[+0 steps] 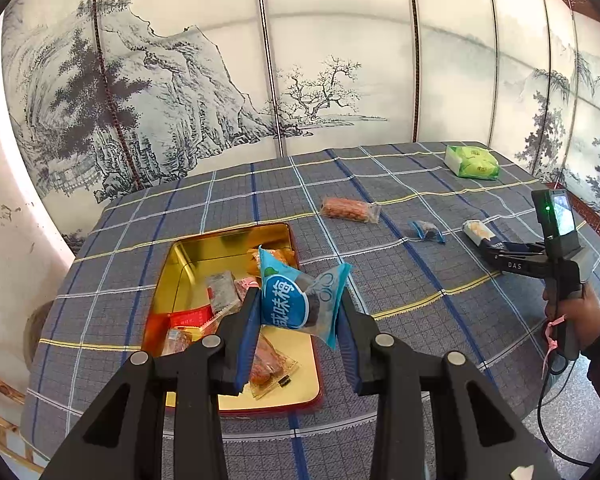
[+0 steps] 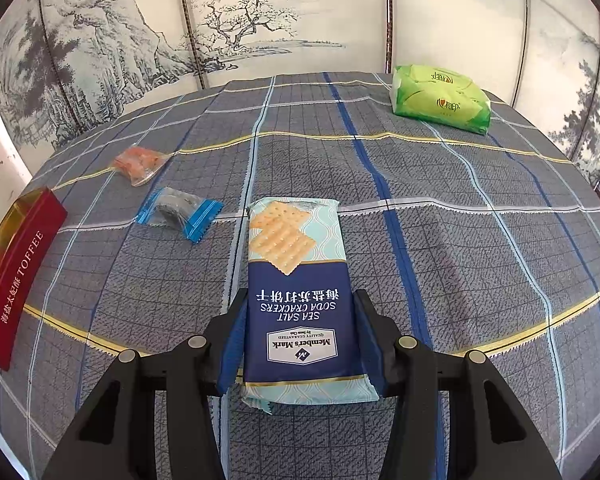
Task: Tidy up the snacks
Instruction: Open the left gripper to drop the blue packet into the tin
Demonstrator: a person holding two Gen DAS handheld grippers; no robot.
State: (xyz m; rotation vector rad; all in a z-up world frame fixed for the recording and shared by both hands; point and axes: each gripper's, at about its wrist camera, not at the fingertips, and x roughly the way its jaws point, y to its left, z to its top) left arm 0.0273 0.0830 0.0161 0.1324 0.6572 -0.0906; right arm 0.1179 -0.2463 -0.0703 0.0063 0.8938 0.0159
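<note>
My left gripper [image 1: 300, 308] is shut on a light-blue plum candy packet [image 1: 296, 300] and holds it above the gold tin [image 1: 228, 240], which holds several wrapped snacks. My right gripper [image 2: 300, 312] straddles a blue soda cracker pack [image 2: 296, 280] lying on the plaid tablecloth; its pads sit at the pack's sides, and I cannot tell if they press it. The right gripper also shows in the left wrist view [image 1: 496, 250] with the cracker pack [image 1: 478, 230]. An orange snack packet [image 1: 350, 209] [image 2: 138, 164] and a small blue candy [image 1: 426, 230] [image 2: 180, 212] lie on the cloth.
A green tissue pack [image 1: 472, 162] [image 2: 440, 98] lies at the table's far right. The tin's red side [image 2: 16, 276] is at the left of the right wrist view. A painted screen stands behind the table. A wicker chair [image 1: 4, 412] is at the left.
</note>
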